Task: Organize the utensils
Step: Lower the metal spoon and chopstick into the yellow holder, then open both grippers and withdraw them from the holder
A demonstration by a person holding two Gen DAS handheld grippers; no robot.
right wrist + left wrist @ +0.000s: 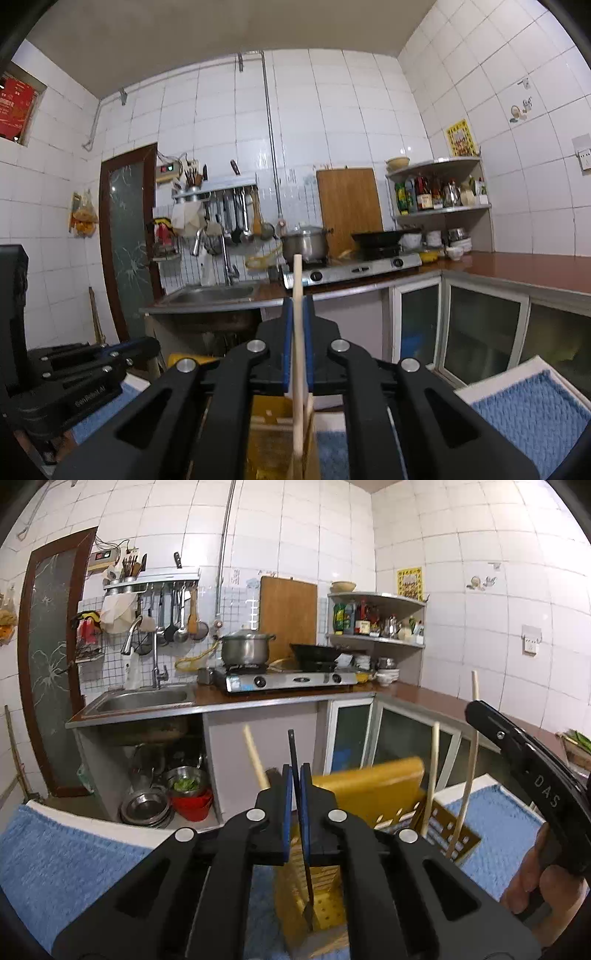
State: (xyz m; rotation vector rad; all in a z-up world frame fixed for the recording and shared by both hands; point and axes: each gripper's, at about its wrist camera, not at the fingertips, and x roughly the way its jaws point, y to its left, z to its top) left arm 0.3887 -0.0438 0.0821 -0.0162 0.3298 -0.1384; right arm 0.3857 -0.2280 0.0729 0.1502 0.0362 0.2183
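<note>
The left gripper (pixel 295 775) is clamped on a thin dark utensil (pixel 298 812), its blue pads pressed against the shaft on both sides. The utensil stands nearly upright, its top poking above the fingers and its lower end reaching down into a yellow perforated holder (pixel 325 912) that sits on a blue towel (pixel 74 867). Only the left wrist view shows this lower end, which looks like a fork or a narrow spatula; the blur leaves it unclear.

The same view shows a second yellow holder (pixel 373 786) further back, with pale wooden sticks (pixel 430 775) leaning in its compartments, and another pale stick (pixel 255 757) just left of the gripper's fingers. At the right edge appears the right gripper (pixel 532 775), seen from the side, with a hand (pixel 532 886) around its grip.

The right wrist view gives what the left cannot: the right gripper (pixel 297 332) is closed tight on a pale wooden stick (pixel 297 350), held upright, with its lower part entering a yellow holder (pixel 273 439) directly beneath. It also shows the left gripper (pixel 92 365) from the side at lower left.

Both views share the kitchen behind: a sink (pixel 144 698), a gas stove (pixel 288 679) carrying a steel pot (pixel 245 648), and a corner shelf (pixel 380 616) of bottles.
</note>
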